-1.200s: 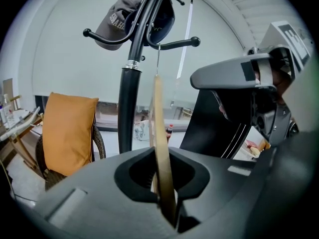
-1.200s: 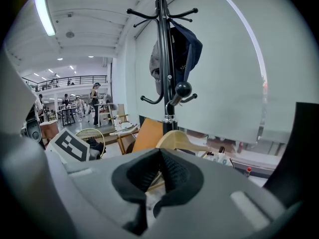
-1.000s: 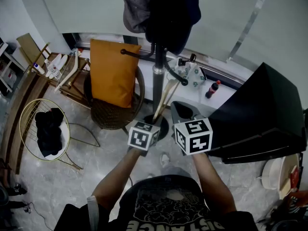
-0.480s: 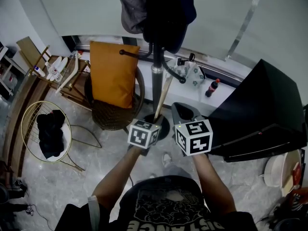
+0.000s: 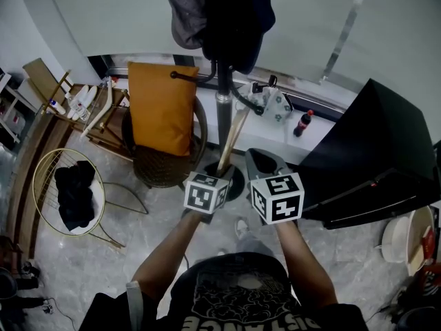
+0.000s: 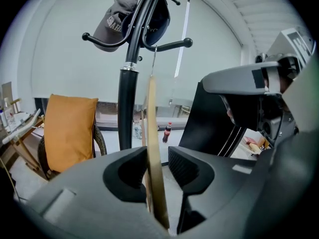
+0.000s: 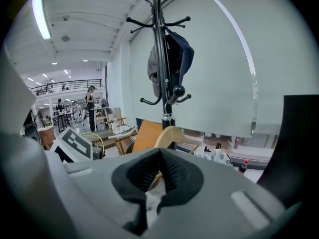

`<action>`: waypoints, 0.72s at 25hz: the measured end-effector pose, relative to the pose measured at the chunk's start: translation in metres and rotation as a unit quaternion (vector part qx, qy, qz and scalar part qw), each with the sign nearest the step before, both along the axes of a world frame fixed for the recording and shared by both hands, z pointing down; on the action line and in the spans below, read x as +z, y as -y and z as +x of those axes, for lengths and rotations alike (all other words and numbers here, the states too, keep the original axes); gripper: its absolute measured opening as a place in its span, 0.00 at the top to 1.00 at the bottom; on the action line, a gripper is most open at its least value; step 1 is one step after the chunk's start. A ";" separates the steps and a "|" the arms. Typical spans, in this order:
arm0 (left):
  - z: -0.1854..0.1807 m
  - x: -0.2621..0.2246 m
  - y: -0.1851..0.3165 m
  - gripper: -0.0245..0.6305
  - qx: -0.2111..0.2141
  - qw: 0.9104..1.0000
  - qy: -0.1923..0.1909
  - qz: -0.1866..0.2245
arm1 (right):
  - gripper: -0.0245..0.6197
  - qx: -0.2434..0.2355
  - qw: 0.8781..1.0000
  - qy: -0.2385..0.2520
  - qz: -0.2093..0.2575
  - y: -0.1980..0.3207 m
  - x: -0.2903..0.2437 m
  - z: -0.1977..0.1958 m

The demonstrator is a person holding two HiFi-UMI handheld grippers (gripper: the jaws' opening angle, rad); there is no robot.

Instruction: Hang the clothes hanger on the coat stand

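Item: my left gripper [image 6: 158, 166], jaws just opening, loose around clothes hanger [image 6: 151, 133]; coat stand [image 5: 224, 109] at 12 o'clock; my right gripper [image 7: 160, 153] closed.

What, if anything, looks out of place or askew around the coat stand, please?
Only the wooden hanger: its hook is over a peg of the coat stand, but its lower part sits between the left gripper's jaws, which have just been opening and do not press it. Nothing looks spilled or damaged.
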State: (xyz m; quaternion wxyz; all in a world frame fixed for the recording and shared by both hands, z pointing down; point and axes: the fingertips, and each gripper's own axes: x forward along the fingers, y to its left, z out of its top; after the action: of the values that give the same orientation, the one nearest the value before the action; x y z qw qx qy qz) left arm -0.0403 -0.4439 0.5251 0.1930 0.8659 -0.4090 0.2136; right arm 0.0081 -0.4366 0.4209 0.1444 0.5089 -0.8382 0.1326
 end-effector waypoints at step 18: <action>-0.028 -0.017 -0.015 0.68 -0.035 0.998 0.025 0.036 | 0.96 -0.008 1.000 0.005 0.002 -0.024 -0.001 -0.021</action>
State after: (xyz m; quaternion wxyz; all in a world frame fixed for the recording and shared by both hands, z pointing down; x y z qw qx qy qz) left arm -0.0683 -0.4284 0.5080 0.1587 0.8519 -0.4512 0.2134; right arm -0.0129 -0.4126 0.4195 0.1400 0.5016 -0.8433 0.1327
